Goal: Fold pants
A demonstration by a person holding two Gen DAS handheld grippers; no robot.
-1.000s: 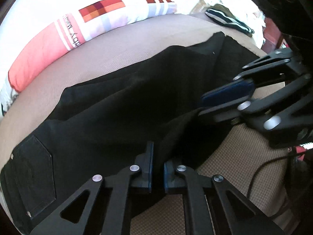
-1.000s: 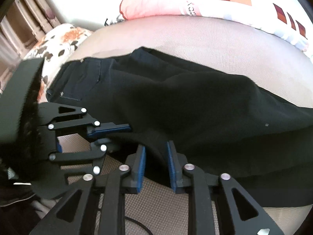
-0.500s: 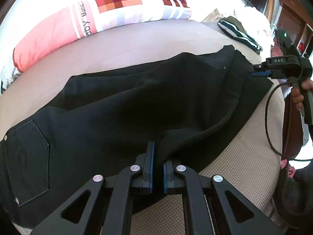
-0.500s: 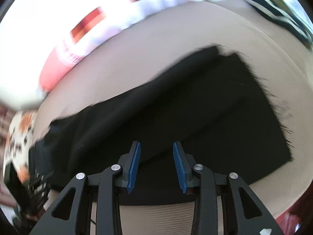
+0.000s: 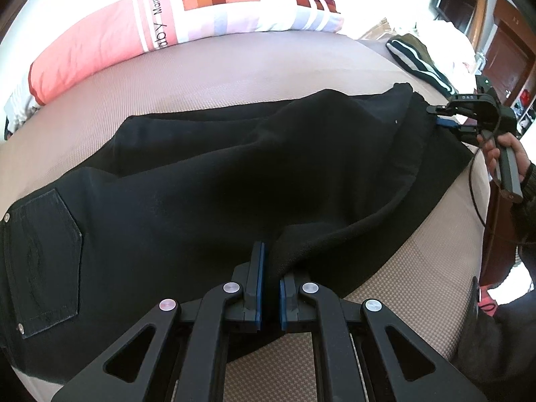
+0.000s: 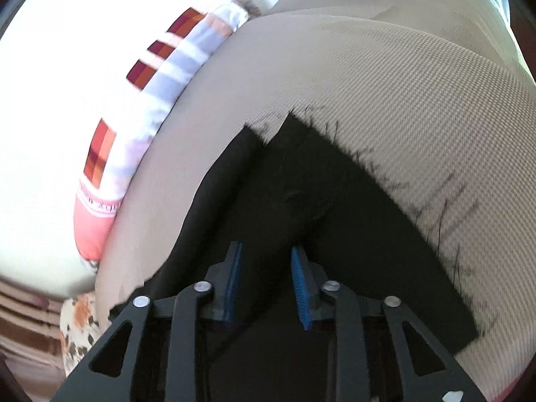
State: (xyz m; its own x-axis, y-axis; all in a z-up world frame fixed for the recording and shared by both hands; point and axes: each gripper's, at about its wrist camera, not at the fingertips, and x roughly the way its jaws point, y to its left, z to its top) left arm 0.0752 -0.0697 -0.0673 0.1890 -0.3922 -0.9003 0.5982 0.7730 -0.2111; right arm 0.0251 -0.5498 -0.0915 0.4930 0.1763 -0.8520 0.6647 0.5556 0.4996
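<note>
The black pants (image 5: 207,181) lie stretched across the tan mattress (image 5: 234,77), one leg laid over the other, their long axis running from the waist and back pocket (image 5: 43,261) at the left gripper's side out to the frayed hems (image 6: 368,167) at the far right. The left gripper (image 5: 269,288) sits at the near edge about midway along the legs, its blue pads pinched tight on a raised fold of the upper leg. The right gripper (image 6: 266,278) is down at the hem end, jaws parted, with the upper leg's hem corner lying between the pads but not yet squeezed, as far as I can tell. In the left camera that gripper shows at the far hem with the person's right hand (image 5: 502,154) on its handle.

So the hems belong to the right hand and the waist to the left; I'd judge the coming fold carries the hem end back along that axis toward the waistband.

Readable writing: "Mama" and "aby" on the pink patchwork pillow (image 5: 160,30), and what looks like "DAS" on the right gripper's body.
</note>
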